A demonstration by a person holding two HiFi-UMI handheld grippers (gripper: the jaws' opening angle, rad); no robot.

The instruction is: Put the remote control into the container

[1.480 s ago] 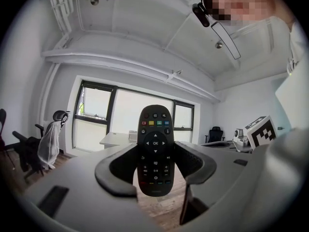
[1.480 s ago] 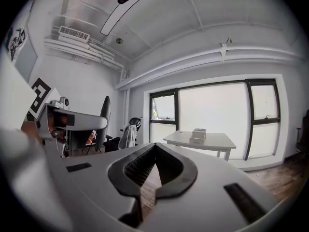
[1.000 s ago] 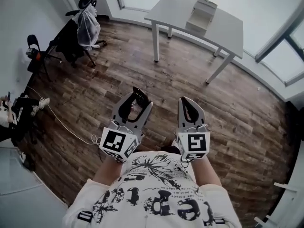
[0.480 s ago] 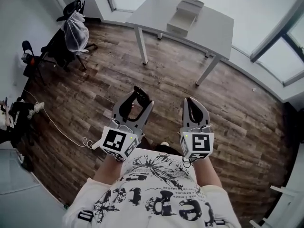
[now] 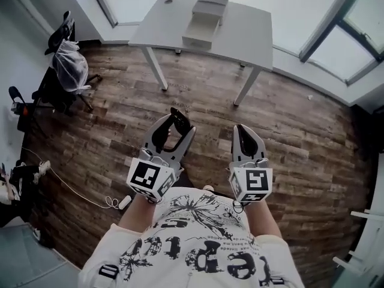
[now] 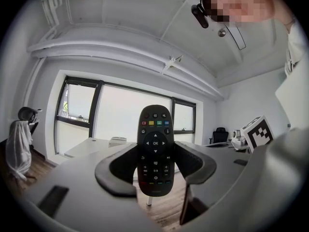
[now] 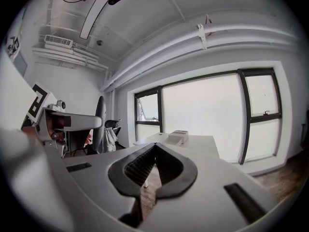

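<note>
A black remote control (image 6: pixel 155 151) with coloured buttons stands upright between the jaws of my left gripper (image 6: pixel 155 166), which is shut on it. From the head view, the left gripper (image 5: pixel 173 125) is held in front of the person's chest above the wooden floor, the remote (image 5: pixel 178 122) dark between its fingers. My right gripper (image 5: pixel 246 138) hangs beside it, shut with nothing in it; its jaws (image 7: pixel 155 166) meet at the tips. A white box-like container (image 5: pixel 205 20) sits on the white table (image 5: pixel 162 26) ahead; it also shows small in the right gripper view (image 7: pixel 177 137).
Wooden floor lies between me and the table. An office chair draped with a white cloth (image 5: pixel 66 62) stands at the left. A cable and a small white plug (image 5: pixel 123 202) lie on the floor near my left. Large windows (image 5: pixel 336 41) run behind the table.
The table and container have shifted left and nearer the top in the head view, as the person has turned and stepped. Both grippers keep their pose and hold.
</note>
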